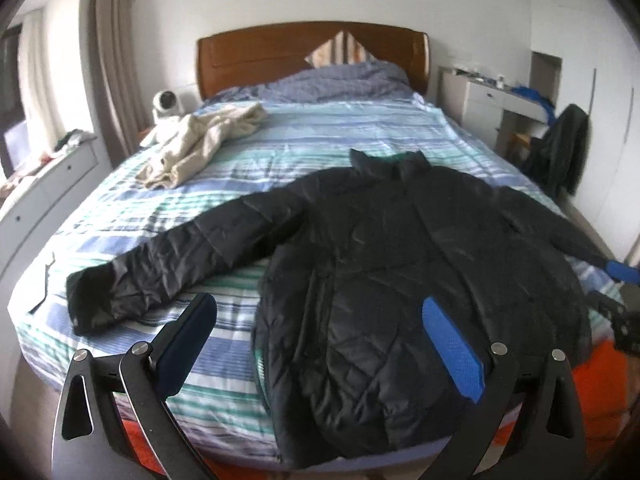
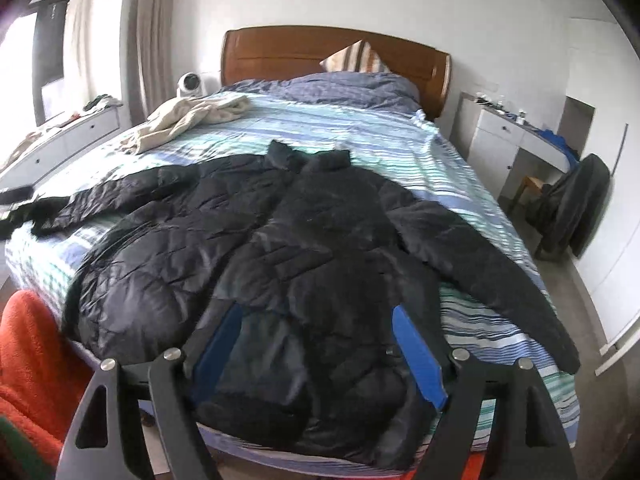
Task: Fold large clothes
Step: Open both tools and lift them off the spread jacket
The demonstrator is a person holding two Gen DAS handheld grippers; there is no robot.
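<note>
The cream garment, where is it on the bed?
The cream garment lies crumpled at the bed's far left in both views, near the white fan, beyond the black jacket.

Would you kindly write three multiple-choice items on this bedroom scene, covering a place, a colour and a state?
1. Where does the beige garment lie?
A. at the foot of the bed
B. near the headboard end, beyond the jacket's sleeve
C. on the floor

2. What colour is the puffer jacket?
A. black
B. red
C. white

3. How does the jacket lie?
A. folded in half
B. rolled up
C. spread flat, both sleeves out

Answers: 1 B, it sits crumpled on the striped bedsheet by the white fan. 2 A, it looks black in both views. 3 C, each sleeve stretches sideways.
</note>
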